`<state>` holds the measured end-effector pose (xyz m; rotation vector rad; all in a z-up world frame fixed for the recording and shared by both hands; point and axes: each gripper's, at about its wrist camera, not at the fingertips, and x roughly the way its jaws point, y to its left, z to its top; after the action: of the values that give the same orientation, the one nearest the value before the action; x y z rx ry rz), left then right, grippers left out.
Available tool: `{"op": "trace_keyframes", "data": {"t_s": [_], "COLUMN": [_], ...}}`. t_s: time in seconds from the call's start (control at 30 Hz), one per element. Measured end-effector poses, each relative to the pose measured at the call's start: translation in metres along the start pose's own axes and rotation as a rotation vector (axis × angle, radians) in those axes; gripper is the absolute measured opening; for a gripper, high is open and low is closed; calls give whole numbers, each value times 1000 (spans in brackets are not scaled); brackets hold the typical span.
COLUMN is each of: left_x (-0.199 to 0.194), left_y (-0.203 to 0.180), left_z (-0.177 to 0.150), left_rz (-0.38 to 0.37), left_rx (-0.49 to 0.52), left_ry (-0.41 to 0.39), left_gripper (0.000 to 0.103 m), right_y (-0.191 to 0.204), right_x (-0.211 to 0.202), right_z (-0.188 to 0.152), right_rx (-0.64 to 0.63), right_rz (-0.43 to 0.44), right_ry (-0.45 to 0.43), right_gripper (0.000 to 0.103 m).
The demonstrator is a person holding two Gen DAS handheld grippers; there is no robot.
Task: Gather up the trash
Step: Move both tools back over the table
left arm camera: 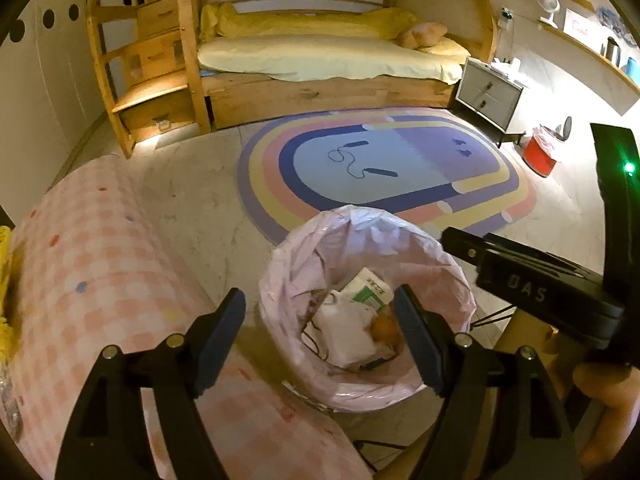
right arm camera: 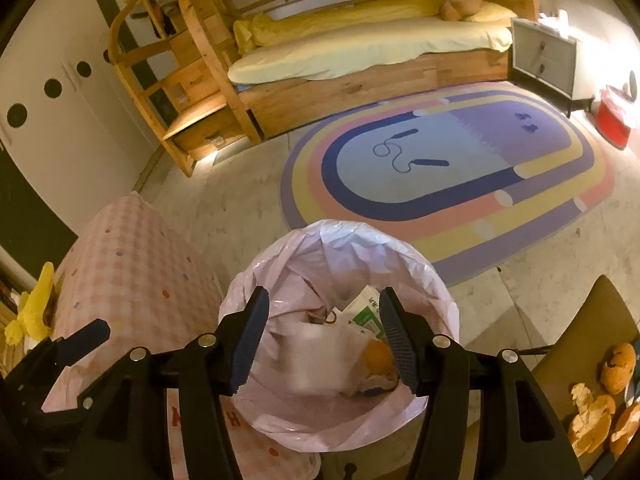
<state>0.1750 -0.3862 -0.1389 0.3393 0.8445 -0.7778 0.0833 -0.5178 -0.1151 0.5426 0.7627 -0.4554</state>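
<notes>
Now both grippers hang over the lined trash bin [right arm camera: 340,332], fingers apart and holding nothing. Orange peels [right arm camera: 600,408] lie on the tabletop [right arm camera: 592,320] to the right, nearer the right gripper [right arm camera: 324,344] than the left gripper [left arm camera: 320,344].

Both wrist views look steeply down from close above the lined bin [left arm camera: 366,312] [right arm camera: 340,332], facing the bed [left arm camera: 320,56] [right arm camera: 368,48] at 12 o'clock. They share bin, rug [left arm camera: 384,168] [right arm camera: 448,160] and bed; the right view sits slightly rightward.
</notes>
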Motion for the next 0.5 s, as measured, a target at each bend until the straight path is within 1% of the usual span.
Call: {"op": "trace_keyframes", "data": {"t_s": [0.1, 0.23, 0.4, 0.5], "left_x": [-17, -52, -114, -152], "left_y": [7, 22, 51, 74], "left_z": [0, 1, -9, -28], "left_rz": [19, 53, 129, 171], "left_rx": [-9, -32, -65, -96], "left_ry": [-23, -70, -147, -176], "left_gripper": [74, 74, 74, 74], "right_y": [4, 25, 74, 114], "right_x": [-11, -43, -85, -105], "right_z": [1, 4, -1, -11], "right_rx": [-7, -40, -118, -187], "right_rz": [13, 40, 98, 142], "right_ry": [-7, -40, -84, -100], "right_gripper": [58, 58, 58, 58]}}
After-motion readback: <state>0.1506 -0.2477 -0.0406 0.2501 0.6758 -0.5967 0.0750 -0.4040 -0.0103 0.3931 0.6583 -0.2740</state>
